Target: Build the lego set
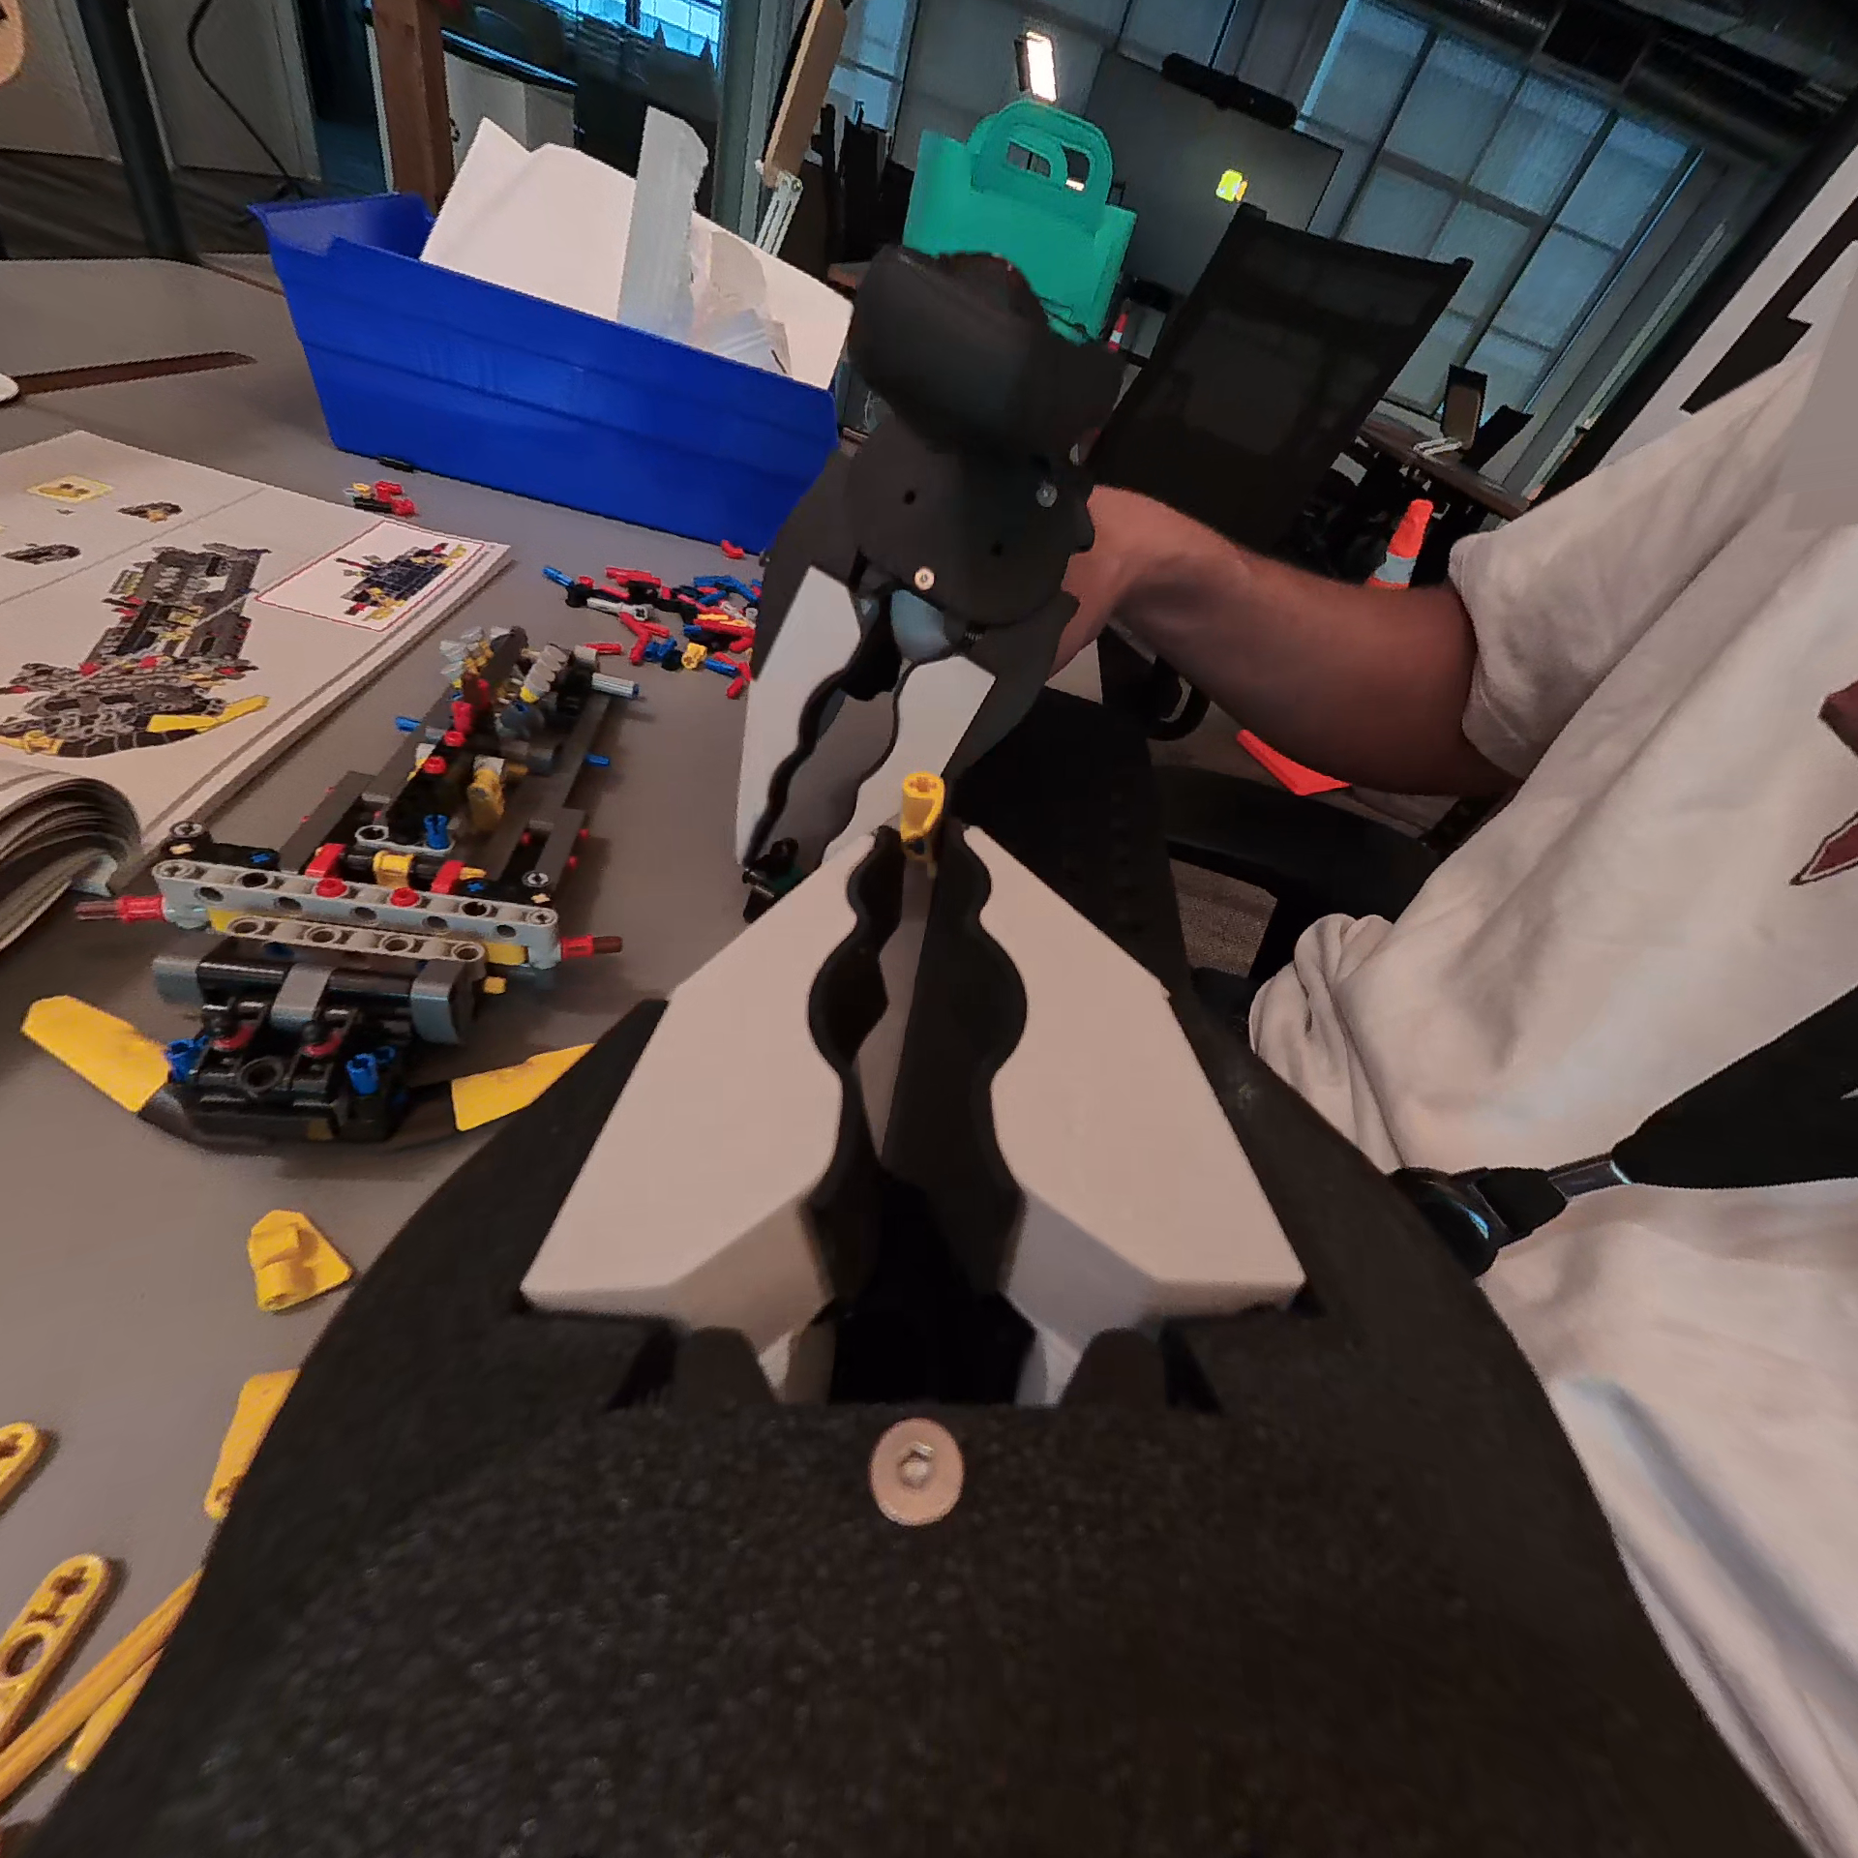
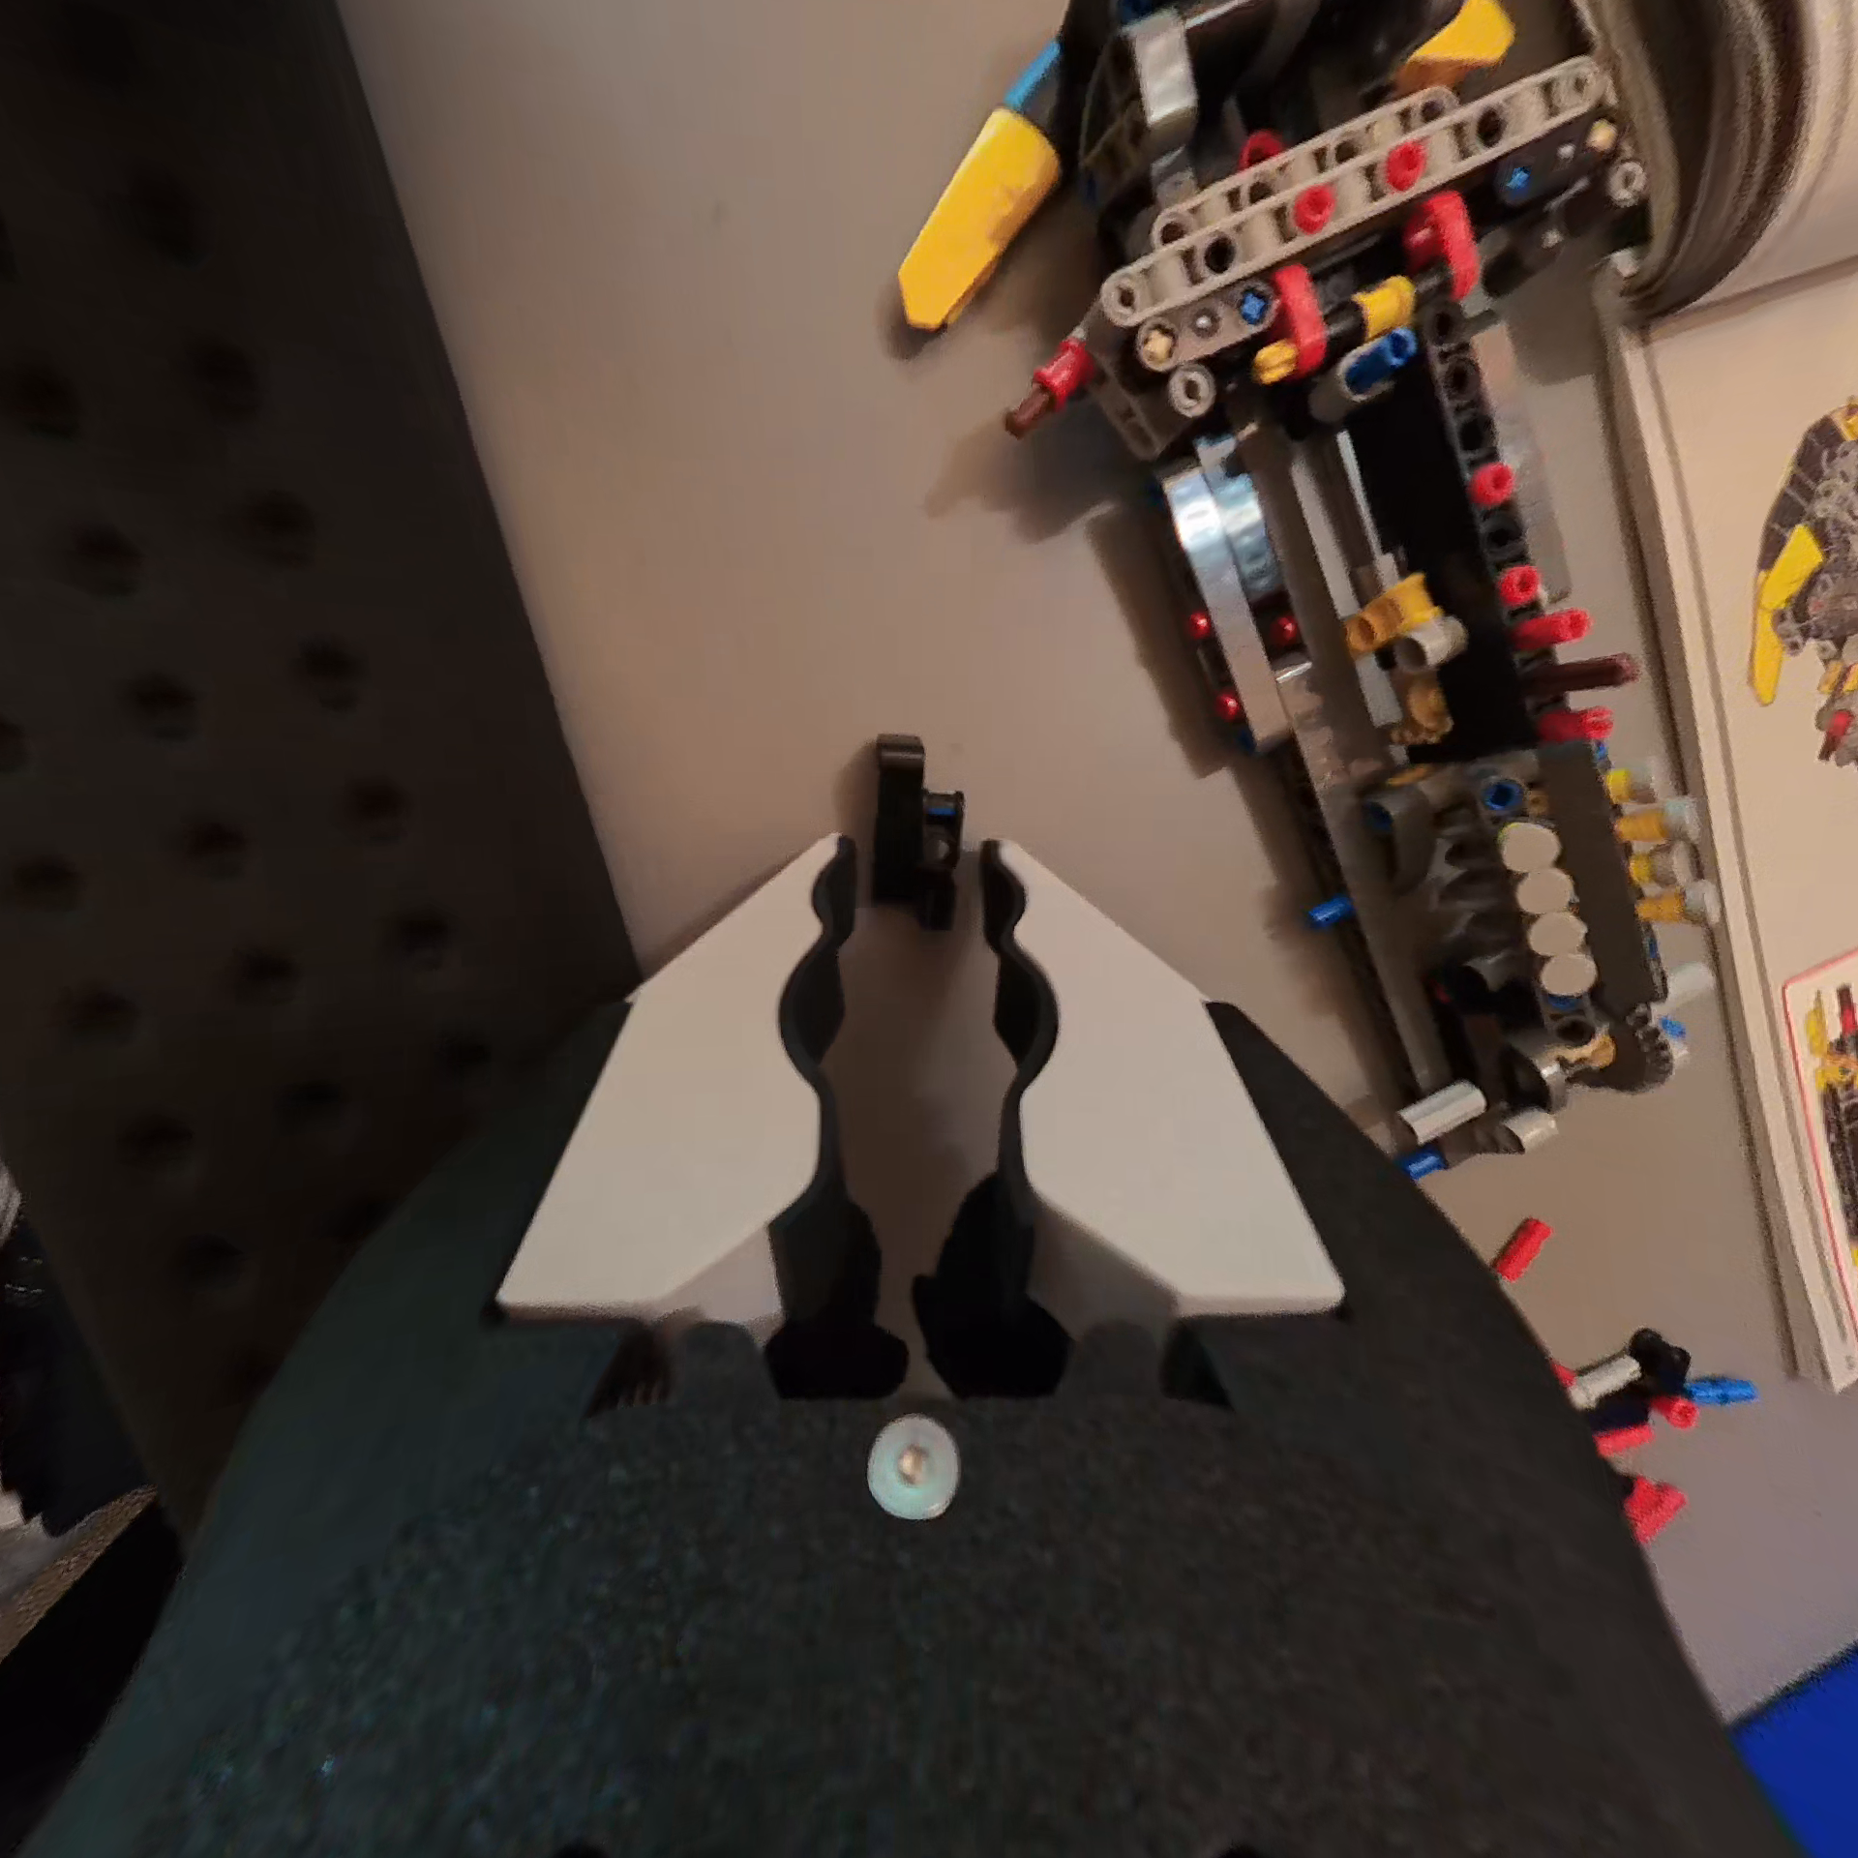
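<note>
My left gripper (image 1: 910,840) is shut on a small yellow connector (image 1: 920,804) that sticks up from its tips. My right gripper (image 1: 855,804) hangs just beyond it, pointing down and held by a bare arm. In the right wrist view, the right gripper (image 2: 917,855) has its jaws narrowed around a small black piece with a blue pin (image 2: 900,824), above the grey table (image 2: 704,503). That black piece also shows in the left wrist view (image 1: 774,865). The part-built black, grey and yellow model (image 1: 352,905) lies on the table to the left; it also shows in the right wrist view (image 2: 1408,603).
An open instruction booklet (image 1: 201,603) lies beyond the model. A blue bin with white paper (image 1: 553,402) stands at the back. Loose red, blue and black pins (image 1: 684,623) lie in front of it. Yellow panels (image 1: 297,1257) lie near left. A dark perforated chair (image 2: 201,603) is beside the table. The tips of one gripper are about 15 centimeters away from the tips of the other.
</note>
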`<move>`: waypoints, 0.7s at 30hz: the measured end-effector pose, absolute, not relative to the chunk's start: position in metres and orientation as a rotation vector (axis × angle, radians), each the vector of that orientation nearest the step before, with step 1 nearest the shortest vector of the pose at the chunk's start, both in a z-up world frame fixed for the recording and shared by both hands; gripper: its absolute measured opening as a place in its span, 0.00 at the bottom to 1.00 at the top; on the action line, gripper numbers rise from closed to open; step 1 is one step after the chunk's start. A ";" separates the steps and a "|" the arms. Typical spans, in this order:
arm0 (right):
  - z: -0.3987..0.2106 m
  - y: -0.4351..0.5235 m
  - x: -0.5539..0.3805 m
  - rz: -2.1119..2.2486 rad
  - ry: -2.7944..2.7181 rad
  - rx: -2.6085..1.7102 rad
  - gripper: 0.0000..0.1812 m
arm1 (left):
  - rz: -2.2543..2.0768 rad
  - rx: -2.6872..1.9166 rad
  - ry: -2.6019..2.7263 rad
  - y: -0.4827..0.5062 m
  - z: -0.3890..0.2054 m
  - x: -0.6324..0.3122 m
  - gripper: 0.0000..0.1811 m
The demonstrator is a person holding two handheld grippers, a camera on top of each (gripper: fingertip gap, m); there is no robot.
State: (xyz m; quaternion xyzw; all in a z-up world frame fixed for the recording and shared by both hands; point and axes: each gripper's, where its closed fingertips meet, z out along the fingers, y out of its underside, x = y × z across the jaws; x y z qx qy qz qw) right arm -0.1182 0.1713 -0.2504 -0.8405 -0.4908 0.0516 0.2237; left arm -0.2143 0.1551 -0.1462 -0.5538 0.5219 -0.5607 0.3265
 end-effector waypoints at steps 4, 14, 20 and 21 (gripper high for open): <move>-0.247 0.179 -0.125 0.145 -1.358 -2.264 0.08 | -1.485 -1.493 1.325 0.162 -0.147 -0.214 0.03; -0.115 0.194 -0.207 1.708 -0.475 -1.592 0.08 | -1.720 -1.504 1.012 0.190 -0.123 -0.222 0.03; -0.113 0.200 -0.221 1.892 -0.385 -1.535 0.08 | -1.782 -1.509 0.901 0.197 -0.119 -0.222 0.03; -0.115 0.200 -0.223 1.891 -0.391 -1.543 0.08 | -1.789 -1.510 0.895 0.198 -0.119 -0.223 0.03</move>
